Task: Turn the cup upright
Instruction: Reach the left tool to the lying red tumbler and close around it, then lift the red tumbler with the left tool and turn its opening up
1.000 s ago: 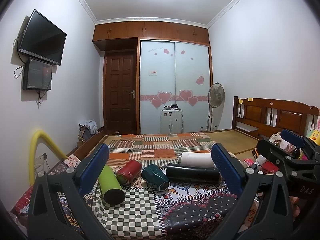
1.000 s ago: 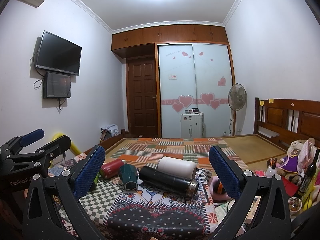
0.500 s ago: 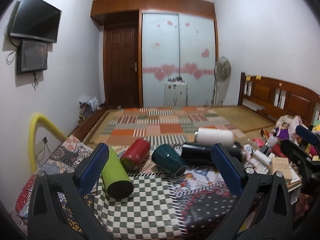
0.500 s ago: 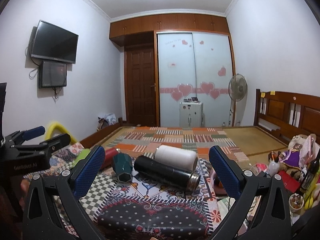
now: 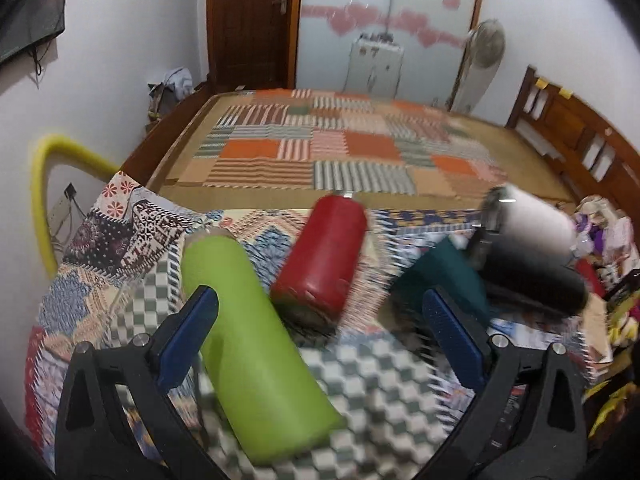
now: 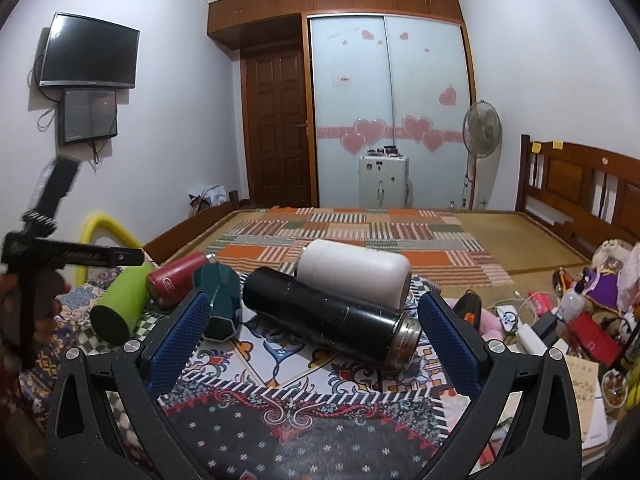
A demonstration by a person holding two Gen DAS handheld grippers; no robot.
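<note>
Five vessels lie on their sides on the patterned bench cloth (image 6: 280, 364). Farthest left, the green cup (image 5: 252, 348) rests between the wide-spread pads of the left tongs (image 5: 320, 332), touching neither, so it looks like the one about to be gripped and stood up. Next come the red flask (image 5: 324, 260), the teal cup (image 6: 220, 300), the black thermos (image 6: 328, 316) and the white bottle (image 6: 356, 272) just behind it. The right tongs (image 6: 316, 344) hang wide and empty before the thermos, apparently waiting.
</note>
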